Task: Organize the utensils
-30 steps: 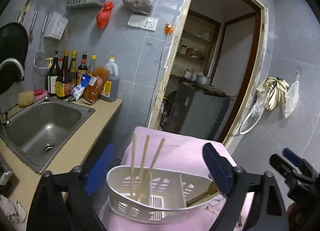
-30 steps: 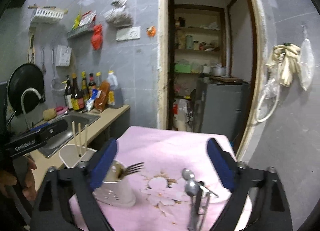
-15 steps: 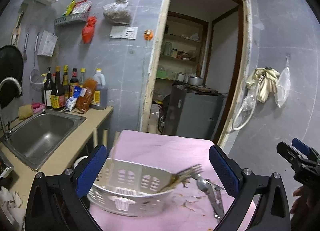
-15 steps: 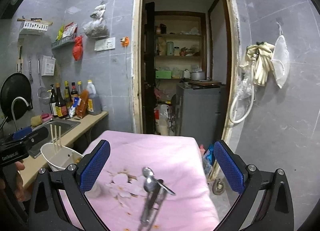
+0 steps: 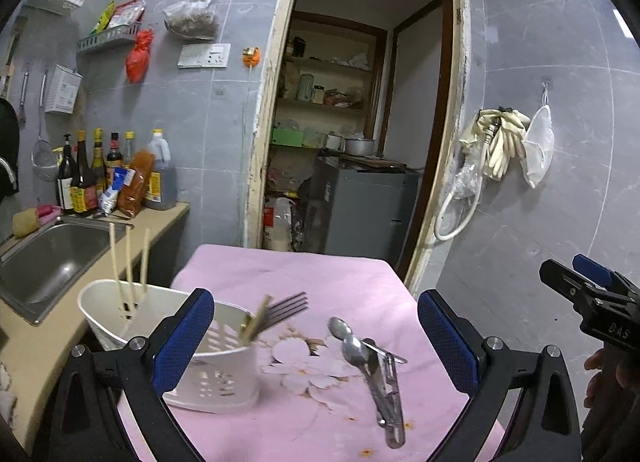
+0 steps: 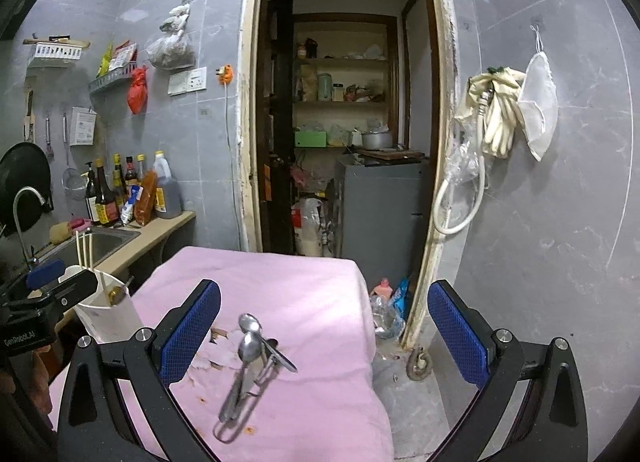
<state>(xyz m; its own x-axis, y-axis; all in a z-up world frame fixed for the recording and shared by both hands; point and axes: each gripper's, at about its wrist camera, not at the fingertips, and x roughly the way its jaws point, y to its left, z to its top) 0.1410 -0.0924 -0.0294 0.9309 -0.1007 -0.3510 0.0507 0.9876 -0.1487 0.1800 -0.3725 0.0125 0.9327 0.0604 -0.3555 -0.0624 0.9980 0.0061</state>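
Observation:
A white utensil caddy (image 5: 216, 378) stands on the pink-covered table (image 5: 280, 274), at its left side. Chopsticks (image 5: 128, 262) stand in its left compartment and a fork (image 5: 280, 312) leans out of its right one. Spoons and other metal utensils (image 5: 376, 366) lie in a pile on the cloth to the right of the caddy. My left gripper (image 5: 316, 342) is open and empty, above and behind the caddy and the pile. My right gripper (image 6: 324, 330) is open and empty above the spoons (image 6: 248, 350); the caddy (image 6: 108, 314) is to its left.
A counter with a steel sink (image 5: 48, 258) and sauce bottles (image 5: 100, 177) runs along the left. A doorway (image 5: 352, 141) to a storeroom lies behind the table. The floor to the table's right holds bottles and clutter (image 6: 388, 306).
Both grippers have pulled back and swung right. The caddy now sits lower left in the left wrist view, and the spoon pile has come into view between the fingers of both.

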